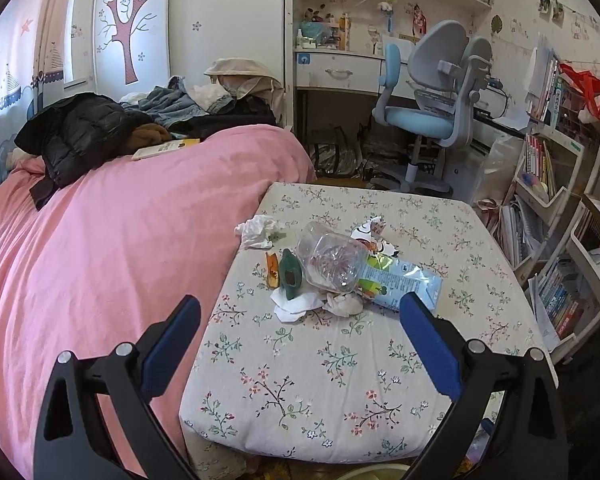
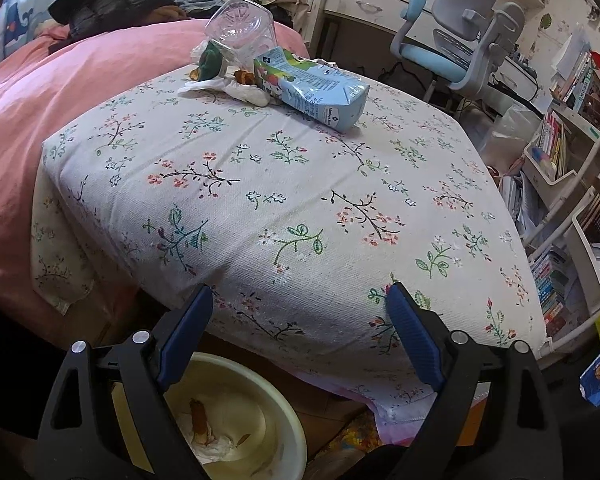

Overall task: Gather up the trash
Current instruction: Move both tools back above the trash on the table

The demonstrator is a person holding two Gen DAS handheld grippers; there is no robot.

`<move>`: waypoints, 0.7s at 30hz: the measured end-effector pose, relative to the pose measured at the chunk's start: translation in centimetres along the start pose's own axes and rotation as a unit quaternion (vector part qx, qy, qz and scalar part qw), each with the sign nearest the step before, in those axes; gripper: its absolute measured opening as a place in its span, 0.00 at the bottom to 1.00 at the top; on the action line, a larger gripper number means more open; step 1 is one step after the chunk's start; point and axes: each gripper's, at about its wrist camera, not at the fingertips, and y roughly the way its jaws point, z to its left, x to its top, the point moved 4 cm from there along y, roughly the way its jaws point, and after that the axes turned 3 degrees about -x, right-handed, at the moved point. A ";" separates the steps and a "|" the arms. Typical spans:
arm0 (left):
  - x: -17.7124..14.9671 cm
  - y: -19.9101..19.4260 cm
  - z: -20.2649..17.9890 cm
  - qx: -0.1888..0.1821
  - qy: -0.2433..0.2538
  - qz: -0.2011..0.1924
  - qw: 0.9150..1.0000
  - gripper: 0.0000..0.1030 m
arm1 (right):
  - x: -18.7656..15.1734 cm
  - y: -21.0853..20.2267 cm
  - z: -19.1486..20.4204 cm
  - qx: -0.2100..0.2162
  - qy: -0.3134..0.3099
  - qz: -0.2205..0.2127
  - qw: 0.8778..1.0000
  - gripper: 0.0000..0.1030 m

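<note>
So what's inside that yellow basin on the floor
The basin holds crumpled white tissue with an orange peel scrap on it. The right hand-held gripper hides the basin's left part, so anything there can't be seen.

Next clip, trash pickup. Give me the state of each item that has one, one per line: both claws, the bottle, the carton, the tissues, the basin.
Left claw: open, empty.
Right claw: open, empty.
Plastic bottle: lying on its side, empty, on the table.
Carton: lying flat, partly crushed.
Tissues: crumpled, on the table.
Basin: below the table edge, holding tissue and peel.
</note>
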 end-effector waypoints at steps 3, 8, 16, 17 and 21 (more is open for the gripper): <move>-0.1 0.1 0.1 0.003 0.000 0.002 1.000 0.92 | 0.0 0.0 0.0 0.000 0.000 0.000 1.000 0.83; -0.2 0.4 0.0 0.007 0.004 0.009 1.000 0.92 | 0.0 0.0 0.1 0.002 0.000 -0.001 1.000 0.84; -0.4 0.9 0.3 0.018 0.007 0.016 1.000 0.92 | 0.2 -0.2 -0.1 0.010 0.009 -0.006 1.000 0.84; -0.5 1.0 0.3 0.020 0.007 0.017 1.000 0.92 | 0.2 -0.3 -0.1 0.012 0.010 -0.007 1.000 0.84; -0.6 1.2 0.3 0.025 0.011 0.021 0.999 0.92 | 0.3 -0.5 -0.4 0.015 0.017 -0.010 1.000 0.84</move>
